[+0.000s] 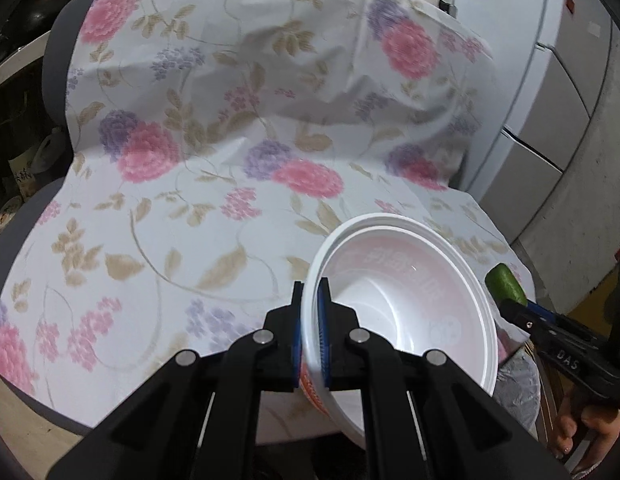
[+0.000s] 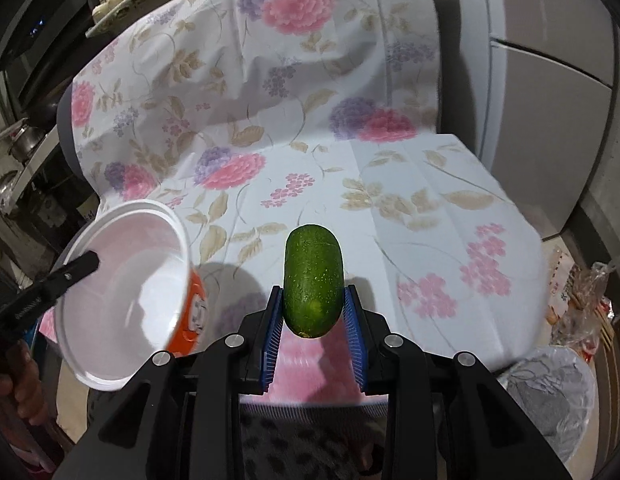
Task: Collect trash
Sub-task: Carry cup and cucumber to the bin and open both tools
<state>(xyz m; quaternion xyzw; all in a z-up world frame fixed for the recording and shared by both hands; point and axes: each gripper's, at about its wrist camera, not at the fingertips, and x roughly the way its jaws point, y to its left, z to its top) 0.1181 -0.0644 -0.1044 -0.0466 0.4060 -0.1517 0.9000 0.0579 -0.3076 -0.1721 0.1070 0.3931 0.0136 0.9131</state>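
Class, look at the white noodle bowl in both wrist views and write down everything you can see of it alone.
The noodle bowl is a round, deep disposable tub, seemingly thin plastic, with a white inside and a stepped rim. Pink print shows faintly through its wall; the outside is orange with white markings. It looks empty. It is lifted off the flowered cloth and tipped, its mouth towards the cameras. The left tongs pinch its rim, one blue pad inside and one outside. Nothing else touches it.
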